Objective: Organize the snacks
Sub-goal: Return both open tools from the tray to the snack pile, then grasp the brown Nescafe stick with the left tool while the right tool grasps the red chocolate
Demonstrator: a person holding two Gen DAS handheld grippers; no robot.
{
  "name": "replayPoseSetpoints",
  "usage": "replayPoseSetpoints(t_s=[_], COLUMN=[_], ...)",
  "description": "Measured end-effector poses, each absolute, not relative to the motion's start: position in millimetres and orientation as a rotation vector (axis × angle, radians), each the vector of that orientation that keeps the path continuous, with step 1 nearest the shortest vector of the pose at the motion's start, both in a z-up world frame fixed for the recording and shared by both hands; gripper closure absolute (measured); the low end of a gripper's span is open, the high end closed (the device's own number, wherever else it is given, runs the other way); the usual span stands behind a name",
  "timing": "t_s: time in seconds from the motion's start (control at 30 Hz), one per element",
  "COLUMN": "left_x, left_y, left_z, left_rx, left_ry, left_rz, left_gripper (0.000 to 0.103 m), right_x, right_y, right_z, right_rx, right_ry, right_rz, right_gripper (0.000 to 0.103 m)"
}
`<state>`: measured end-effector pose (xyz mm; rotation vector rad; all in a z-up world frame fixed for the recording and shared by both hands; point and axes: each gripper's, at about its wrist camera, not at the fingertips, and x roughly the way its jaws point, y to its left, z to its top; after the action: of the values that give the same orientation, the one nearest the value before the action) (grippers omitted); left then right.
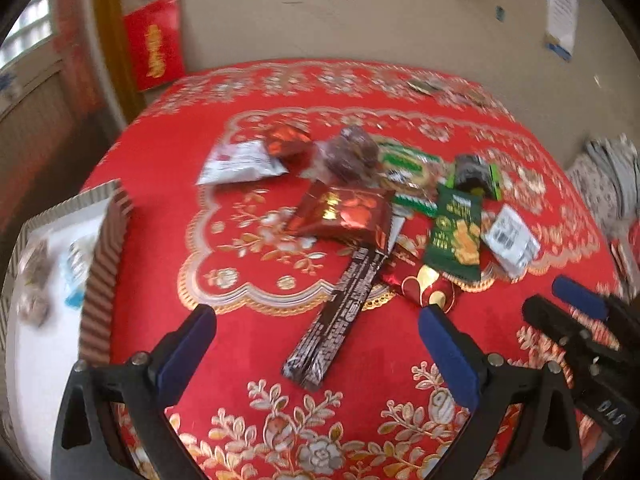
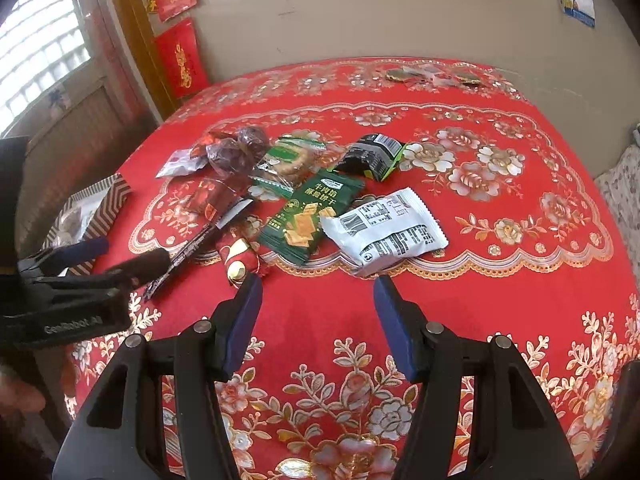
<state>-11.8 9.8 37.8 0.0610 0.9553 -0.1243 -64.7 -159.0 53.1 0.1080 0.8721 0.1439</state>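
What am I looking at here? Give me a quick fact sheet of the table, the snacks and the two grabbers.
surface: red flowered tablecloth
snacks: loose pile mid-table, including green cracker packet, white packet, long dark bar
box: patterned box at the table's left edge, a few snacks already inside
left gripper: open, empty, above the long dark bar
right gripper: open, empty, just short of the white packet

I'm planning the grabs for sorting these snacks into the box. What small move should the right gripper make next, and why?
Probably ease the right gripper forward and down onto the white packet. Its jaws stand open and empty, the packet lies just ahead of them at the near edge of the pile, with nothing lying on top of it, and the left gripper faces the long dark bar instead.
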Motion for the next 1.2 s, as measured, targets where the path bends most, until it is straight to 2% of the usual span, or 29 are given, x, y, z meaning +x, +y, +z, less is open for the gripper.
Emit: replayPoseSetpoints(t_s=[0.37,0.43,0.47,0.63,0.73,0.8,0.9,1.07,1.2], left_x=[3.9,6.5,8.2,12.1,11.6,12.5,13.9,11.0,8.5], left_y=[-0.7,-1.5,-1.3,4.0,8.4,11.5,17.1,26.1,36.5], left_z=[15.8,13.2,11.6,13.3,14.1,14.9,16.3,17.2,17.6], left_rx=[0.149,0.154,0.148,0.138,0.136,0.132,0.119,0.092,0.057], left_ry=[0.988,0.998,1.009,1.005,0.995,0.990,0.994,1.002,1.010], left_rz=[-0.206,-0.214,-0.220,-0.215,-0.207,-0.203,-0.201,-0.191,-0.191], left_gripper=[0.002,0.009,0.020,0.032,0.043,0.058,0.069,0.076,0.078], right_x=[-58.1,-56.3,-55.6,-50.2,-45.9,-42.3,-34.6,-18.2,-9.1], right_y=[-161.8,-161.1,-160.8,-154.3,-144.5,-135.9,-124.1,-106.6,-90.8], right_z=[46.1,45.1,44.8,43.6,41.7,39.5,35.8,28.4,23.0], right_rx=[0.124,0.122,0.123,0.108,0.074,0.052,0.018,-0.070,-0.100], right_ry=[0.888,0.892,0.894,0.903,0.917,0.936,0.963,1.013,1.042], right_rz=[0.155,0.156,0.157,0.183,0.232,0.288,0.364,0.425,0.495], right_gripper=[0.045,0.045,0.045,0.045,0.045,0.045,0.045,0.045,0.045])
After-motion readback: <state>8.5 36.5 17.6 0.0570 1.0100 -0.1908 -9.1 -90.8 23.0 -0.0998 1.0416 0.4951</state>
